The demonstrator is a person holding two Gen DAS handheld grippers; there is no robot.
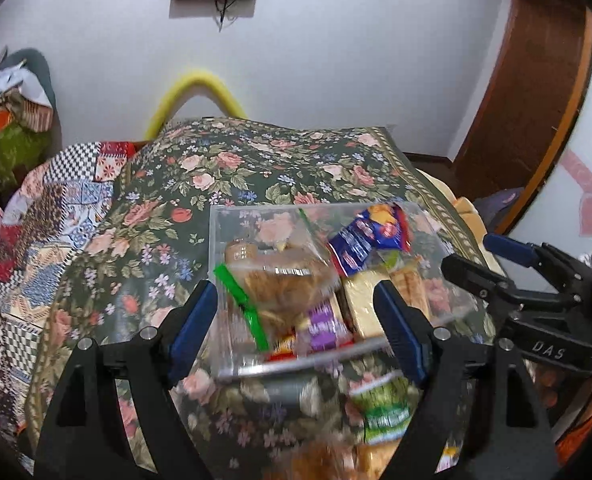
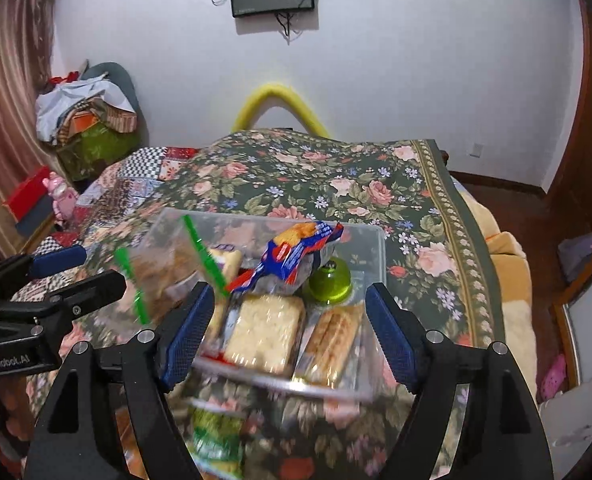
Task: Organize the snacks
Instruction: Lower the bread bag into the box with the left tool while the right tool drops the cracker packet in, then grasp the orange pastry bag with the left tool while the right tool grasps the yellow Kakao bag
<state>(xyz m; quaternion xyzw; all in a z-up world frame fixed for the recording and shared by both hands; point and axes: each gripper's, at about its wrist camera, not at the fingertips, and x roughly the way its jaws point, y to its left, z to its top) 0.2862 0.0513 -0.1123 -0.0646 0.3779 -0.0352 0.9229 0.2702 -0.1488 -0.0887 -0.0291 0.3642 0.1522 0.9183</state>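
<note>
Both grippers spread wide above the clear snack bin, nothing held.

Your left gripper (image 1: 296,320) and right gripper (image 2: 290,320) hover over the near rim of the clear bin (image 2: 375,248), jaws wide, empty. The bin sits on the floral cloth (image 1: 256,168), close to its right border; the cloth lies open beyond the bin's far wall and to its left. Inside the bin: the blue biscuit packet (image 2: 299,248) on top, a green-sealed bag (image 1: 280,280), a pale cracker pack (image 2: 264,330). A green-labelled packet (image 1: 387,408) lies outside, just before the near rim. Close objects are blurred.
</note>
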